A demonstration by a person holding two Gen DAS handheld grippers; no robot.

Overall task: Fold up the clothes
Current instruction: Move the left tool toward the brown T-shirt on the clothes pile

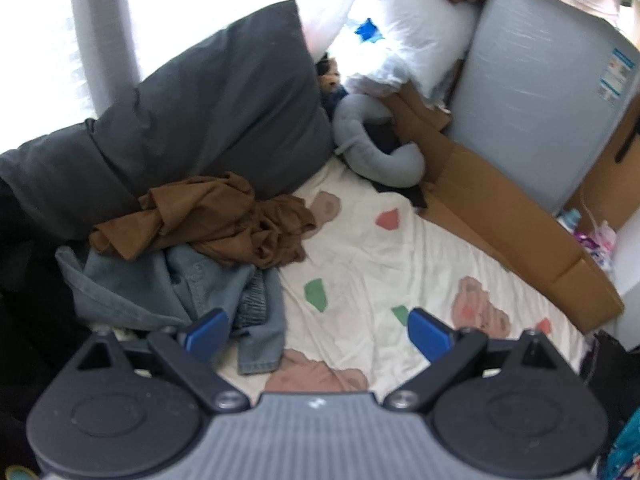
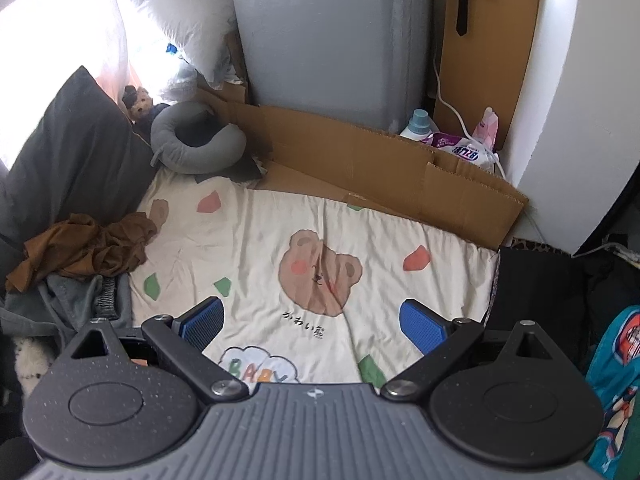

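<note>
Left wrist view is showing the left gripper (image 1: 318,330) hovering low over the bed, its jaws spread wide and gripping nothing. Just ahead and to its left, a crumpled brown garment (image 1: 208,220) is lying on top of a grey-blue garment (image 1: 168,288), both heaped against a dark grey pillow (image 1: 192,120) at the edge of the bedsheet (image 1: 380,256). The pile is probably sitting there to keep the middle of the cartoon-bear sheet free as a folding surface.

Right wrist view is showing the right gripper (image 2: 312,324) hanging over that open stretch of sheet, jaws likewise wide apart and empty, with the same brown garment (image 2: 84,248) well off to its left. A grey neck pillow (image 2: 196,144) and flattened cardboard (image 2: 360,160) are lying along the far side, in front of a grey appliance (image 2: 332,40).

No garment is spread out yet, so folding appears not to have begun; the left gripper seems best placed to reach the pile first.
</note>
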